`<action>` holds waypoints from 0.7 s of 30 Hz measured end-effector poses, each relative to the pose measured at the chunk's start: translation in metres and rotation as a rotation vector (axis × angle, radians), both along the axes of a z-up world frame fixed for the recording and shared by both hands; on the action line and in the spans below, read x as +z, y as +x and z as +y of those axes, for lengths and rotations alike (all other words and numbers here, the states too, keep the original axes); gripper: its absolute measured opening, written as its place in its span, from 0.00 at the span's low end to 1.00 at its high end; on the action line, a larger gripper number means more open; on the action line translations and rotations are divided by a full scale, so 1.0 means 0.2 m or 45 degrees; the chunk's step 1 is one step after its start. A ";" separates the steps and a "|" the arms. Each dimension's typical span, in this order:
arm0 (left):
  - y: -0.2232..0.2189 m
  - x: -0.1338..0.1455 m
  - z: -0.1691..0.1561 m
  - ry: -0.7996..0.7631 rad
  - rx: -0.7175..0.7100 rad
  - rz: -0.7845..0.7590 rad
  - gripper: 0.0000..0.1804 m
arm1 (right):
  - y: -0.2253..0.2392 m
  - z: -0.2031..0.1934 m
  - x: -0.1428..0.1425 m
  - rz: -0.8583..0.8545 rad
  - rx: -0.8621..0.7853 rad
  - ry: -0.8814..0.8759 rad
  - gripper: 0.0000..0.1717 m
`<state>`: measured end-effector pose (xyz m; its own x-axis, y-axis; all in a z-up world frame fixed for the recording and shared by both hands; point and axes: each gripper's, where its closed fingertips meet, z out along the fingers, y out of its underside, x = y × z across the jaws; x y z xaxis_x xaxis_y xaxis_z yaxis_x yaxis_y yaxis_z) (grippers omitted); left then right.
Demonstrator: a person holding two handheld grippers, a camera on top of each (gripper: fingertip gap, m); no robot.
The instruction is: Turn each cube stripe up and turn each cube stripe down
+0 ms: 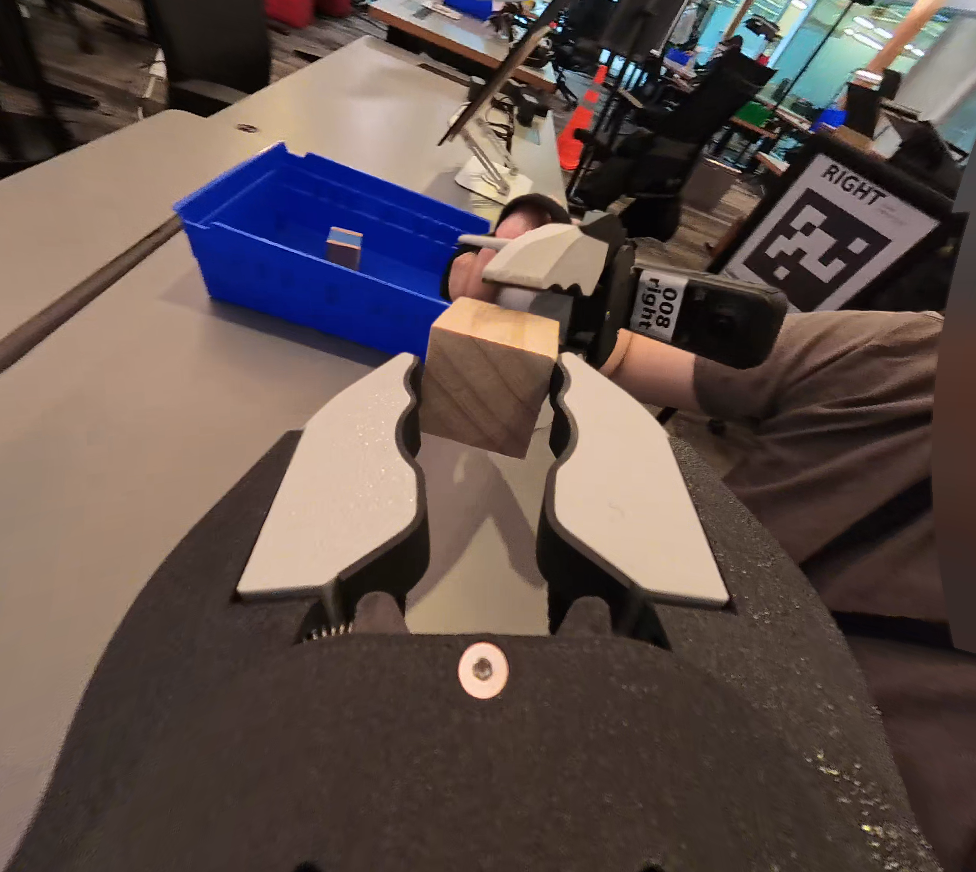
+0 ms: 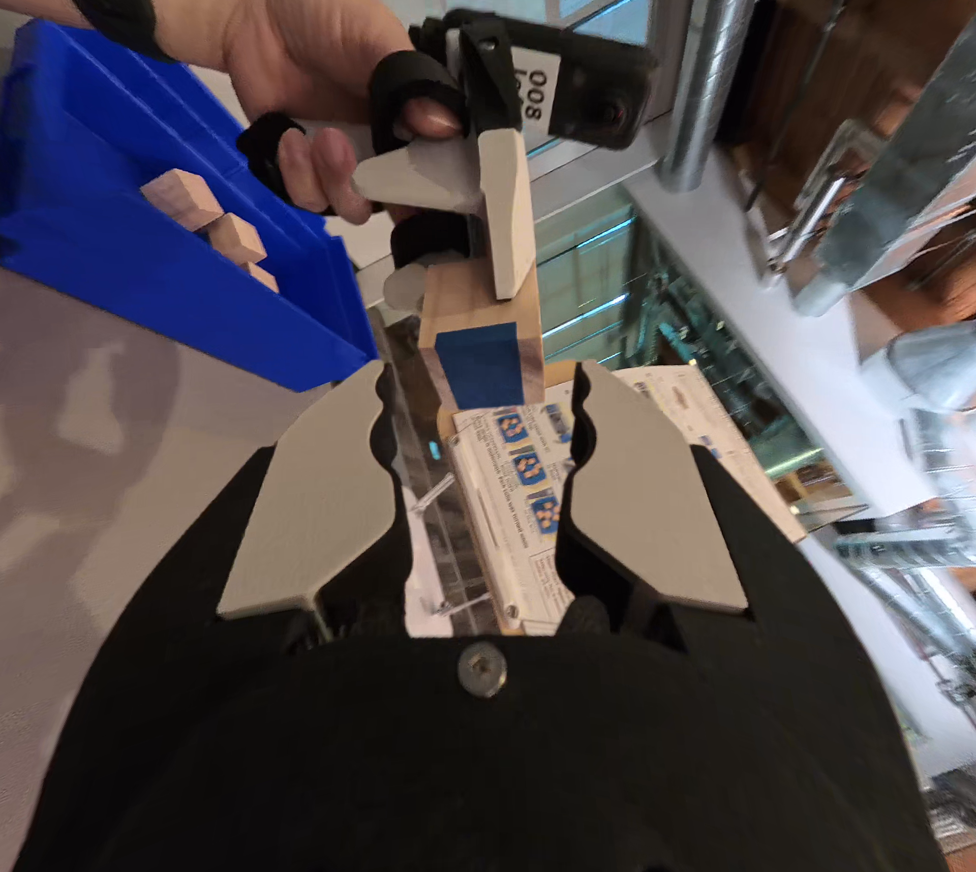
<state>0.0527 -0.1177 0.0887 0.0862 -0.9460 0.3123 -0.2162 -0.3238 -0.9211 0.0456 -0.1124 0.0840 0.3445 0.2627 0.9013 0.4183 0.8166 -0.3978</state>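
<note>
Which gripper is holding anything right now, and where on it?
Left gripper clamps the wooden cube by two opposite plain side faces. Right gripper is open and holds nothing.

four wooden cubes (image 2: 478,318), one blue bin (image 1: 296,234), two tongs (image 1: 486,371).

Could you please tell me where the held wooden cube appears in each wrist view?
Left wrist view: wooden cube at centre, clamped between the left gripper fingers.
Right wrist view: same cube centre, blue stripe facing camera, beyond open right gripper.
Shared landmark: blue bin.
</note>
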 end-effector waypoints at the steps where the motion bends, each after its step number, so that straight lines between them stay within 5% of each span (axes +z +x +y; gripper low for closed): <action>1: 0.01 0.00 -0.01 0.001 -0.008 0.006 0.26 | 0.00 -0.02 0.00 0.001 0.016 0.015 0.35; 9: 0.01 0.00 -0.05 0.001 -0.058 0.007 0.31 | 0.03 -0.07 0.06 0.010 0.025 0.105 0.26; 13: -0.16 0.04 0.09 0.176 0.212 0.095 0.33 | 0.30 0.10 0.26 0.106 -0.166 -0.050 0.26; 16: -0.38 0.05 0.24 0.333 0.550 0.257 0.32 | 0.72 0.42 0.27 0.251 -0.467 -0.676 0.26; 19: -0.63 0.04 0.37 0.464 0.868 0.447 0.30 | 1.15 0.65 -0.08 0.395 -0.788 -1.471 0.26; 21: -0.74 0.00 0.39 0.415 0.943 0.532 0.26 | 1.36 0.74 -0.36 0.409 -0.999 -1.790 0.27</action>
